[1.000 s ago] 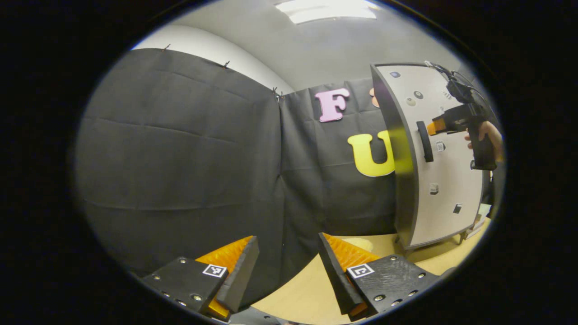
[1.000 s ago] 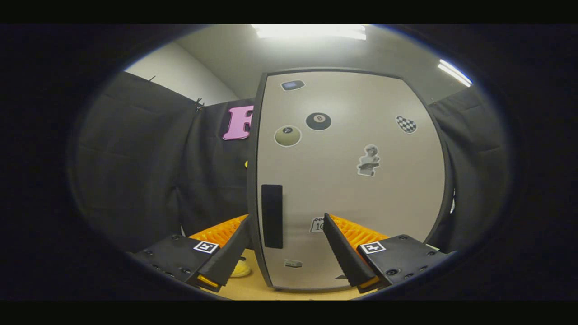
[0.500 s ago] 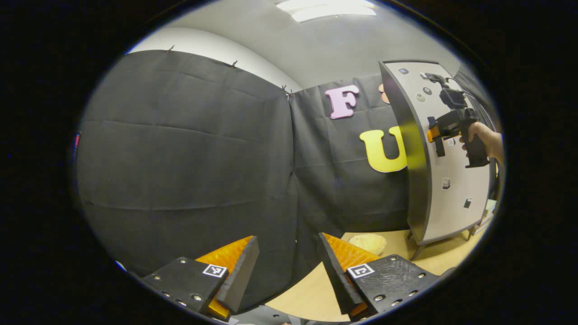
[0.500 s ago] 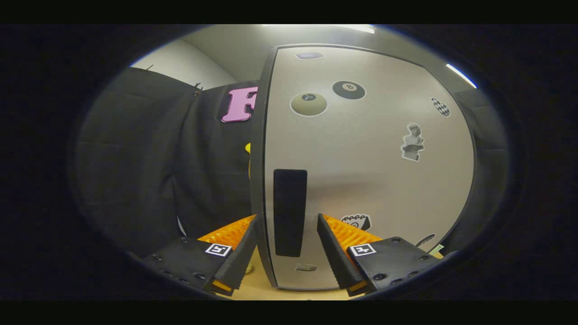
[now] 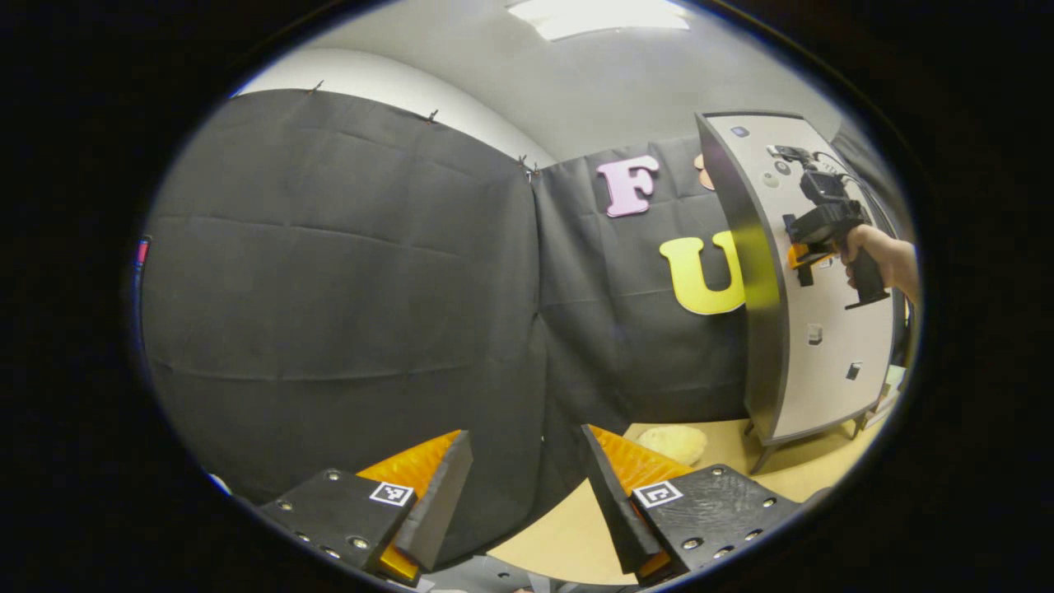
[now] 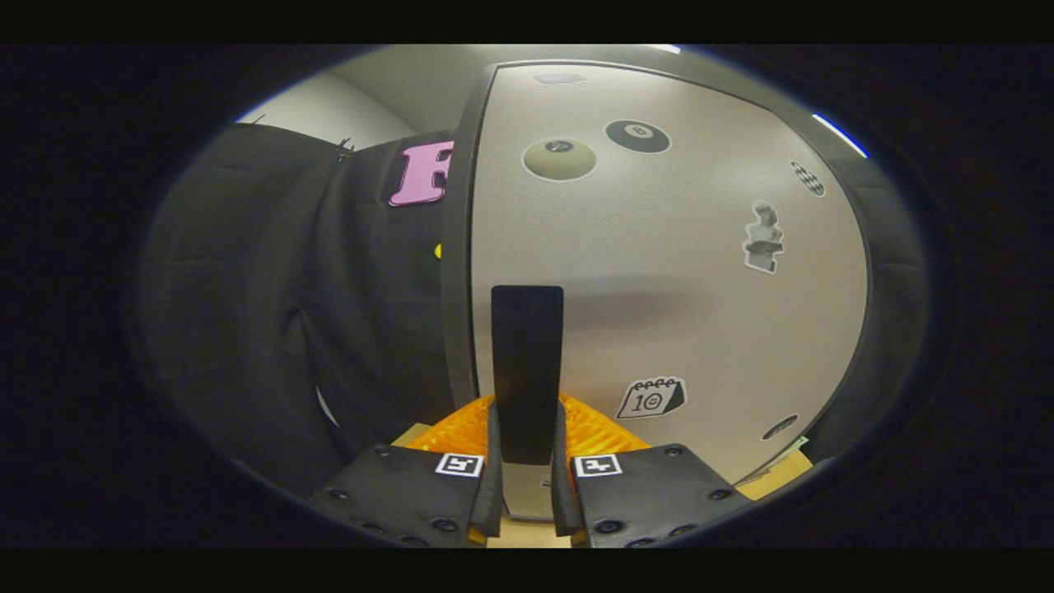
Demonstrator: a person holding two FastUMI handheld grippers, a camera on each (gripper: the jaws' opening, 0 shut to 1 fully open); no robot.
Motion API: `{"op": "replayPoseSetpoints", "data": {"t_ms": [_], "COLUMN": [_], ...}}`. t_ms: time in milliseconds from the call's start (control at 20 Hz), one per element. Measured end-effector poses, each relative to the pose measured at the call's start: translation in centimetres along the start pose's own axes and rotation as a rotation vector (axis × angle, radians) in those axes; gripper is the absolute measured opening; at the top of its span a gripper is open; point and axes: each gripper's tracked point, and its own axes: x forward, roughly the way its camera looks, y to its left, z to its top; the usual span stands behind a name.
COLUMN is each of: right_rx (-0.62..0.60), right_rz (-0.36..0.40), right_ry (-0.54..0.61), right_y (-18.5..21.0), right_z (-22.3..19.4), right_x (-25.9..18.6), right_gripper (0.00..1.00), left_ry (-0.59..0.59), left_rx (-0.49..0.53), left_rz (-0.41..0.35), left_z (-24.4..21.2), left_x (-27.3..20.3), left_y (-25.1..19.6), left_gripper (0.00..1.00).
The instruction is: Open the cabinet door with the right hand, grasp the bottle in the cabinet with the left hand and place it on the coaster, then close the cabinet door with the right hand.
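The right gripper (image 6: 524, 461) is clamped on the cabinet door's handle (image 6: 527, 362); the left gripper (image 5: 527, 486) stands wide open, holding nothing.

One cabinet (image 6: 659, 272) stands on the wooden table (image 5: 576, 535), its single door bearing one dark handle (image 6: 527, 371) near the left edge. Seven stickers (image 6: 650, 399) are scattered over that door, right of and above the handle. One pale round coaster (image 5: 673, 443) lies on the table left of the cabinet's foot.
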Motion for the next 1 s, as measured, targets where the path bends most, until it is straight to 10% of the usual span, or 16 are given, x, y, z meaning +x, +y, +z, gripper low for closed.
{"op": "replayPoseSetpoints", "data": {"t_ms": [1000], "right_rx": [0.008], "right_rz": [0.202], "right_ry": [-0.002], "right_y": [-0.1], "right_z": [-0.6], "right_x": [-7.8], "right_gripper": [0.2], "left_ry": [-0.064], "left_rx": [-0.031], "left_rz": [-0.219], "left_z": [3.0], "left_x": [1.0], "left_y": [-10.4], "left_gripper": [0.79]}}
